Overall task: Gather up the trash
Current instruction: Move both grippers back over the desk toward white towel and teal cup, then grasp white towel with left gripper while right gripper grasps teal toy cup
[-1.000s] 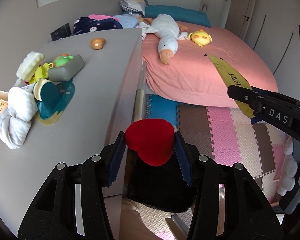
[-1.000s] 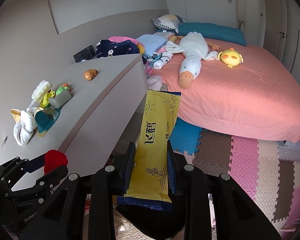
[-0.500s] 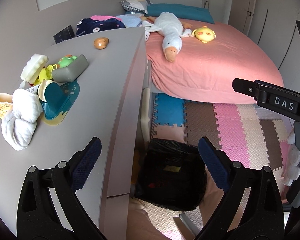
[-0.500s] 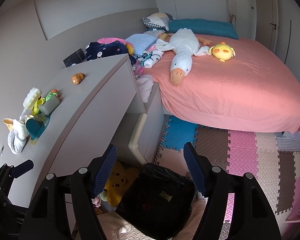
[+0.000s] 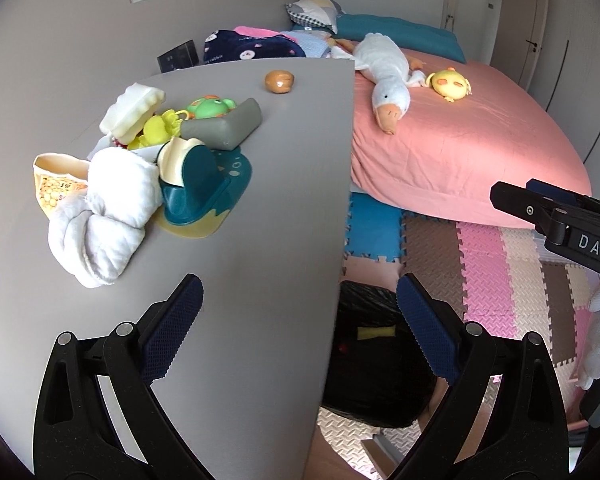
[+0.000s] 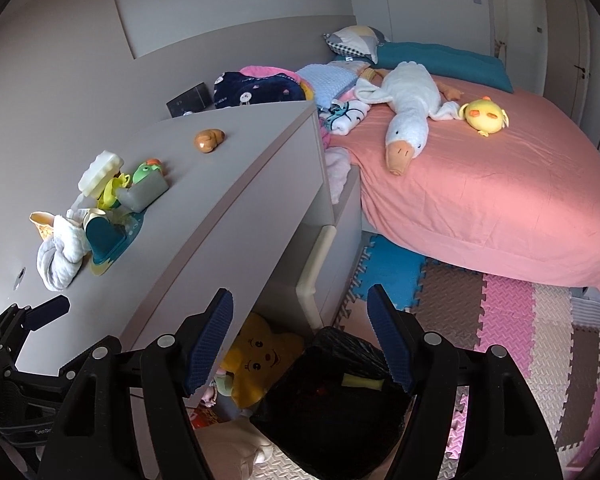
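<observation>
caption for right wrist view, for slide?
Open right claw above black-lined bin beside grey dresser.

Soft, even daylight in both wrist views; I can't see the source itself. Brightest patch is the pink bedspread (image 5: 480,148), which glows on its right side in the left view, close to washed out. The grey cabinet top (image 5: 260,208) is evenly lit, with a faint sheen and only weak shadows beside the toys. The black bin bag (image 6: 340,408) on the floor is deep in shadow; I make out almost no detail inside, just a yellow scrap. Strong fisheye bending: the cabinet's edge and the walls curve, and black vignette fills the corners. Focus is sharp mid-frame, softer toward the rim. No motion blur.
</observation>
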A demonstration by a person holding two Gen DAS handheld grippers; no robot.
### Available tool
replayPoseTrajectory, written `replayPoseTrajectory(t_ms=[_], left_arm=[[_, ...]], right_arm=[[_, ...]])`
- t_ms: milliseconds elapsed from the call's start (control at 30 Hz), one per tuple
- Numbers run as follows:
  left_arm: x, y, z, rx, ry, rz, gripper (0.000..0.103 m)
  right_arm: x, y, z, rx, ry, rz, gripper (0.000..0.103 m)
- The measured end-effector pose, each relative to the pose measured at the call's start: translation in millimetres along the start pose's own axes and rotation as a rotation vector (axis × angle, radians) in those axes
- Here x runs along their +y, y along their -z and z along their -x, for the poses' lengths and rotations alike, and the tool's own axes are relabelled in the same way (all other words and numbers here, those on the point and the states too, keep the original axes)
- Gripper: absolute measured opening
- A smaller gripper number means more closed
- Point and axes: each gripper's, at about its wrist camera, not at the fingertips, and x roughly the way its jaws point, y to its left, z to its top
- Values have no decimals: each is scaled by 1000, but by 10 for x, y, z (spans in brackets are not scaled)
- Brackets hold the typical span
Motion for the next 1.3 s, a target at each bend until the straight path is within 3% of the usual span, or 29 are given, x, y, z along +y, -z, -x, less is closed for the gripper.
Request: replayPoseTrajectory(t_ms=[667, 1167, 1200, 1300], left_arm=[[1190, -18, 25, -20, -142, 153, 94], [1495, -183, -346, -9, -147, 141, 94], [1503, -184, -354, -13, -153, 137, 93], [1558, -196, -357, -20, -145, 153, 76]], right_arm=[[964, -182, -317, 31, -101, 131, 70], [1299, -357, -566, 48, -164, 147, 70], [1331, -366, -588, 50, -169, 148, 70], [1425, -388, -650, 54, -190, 151, 70]])
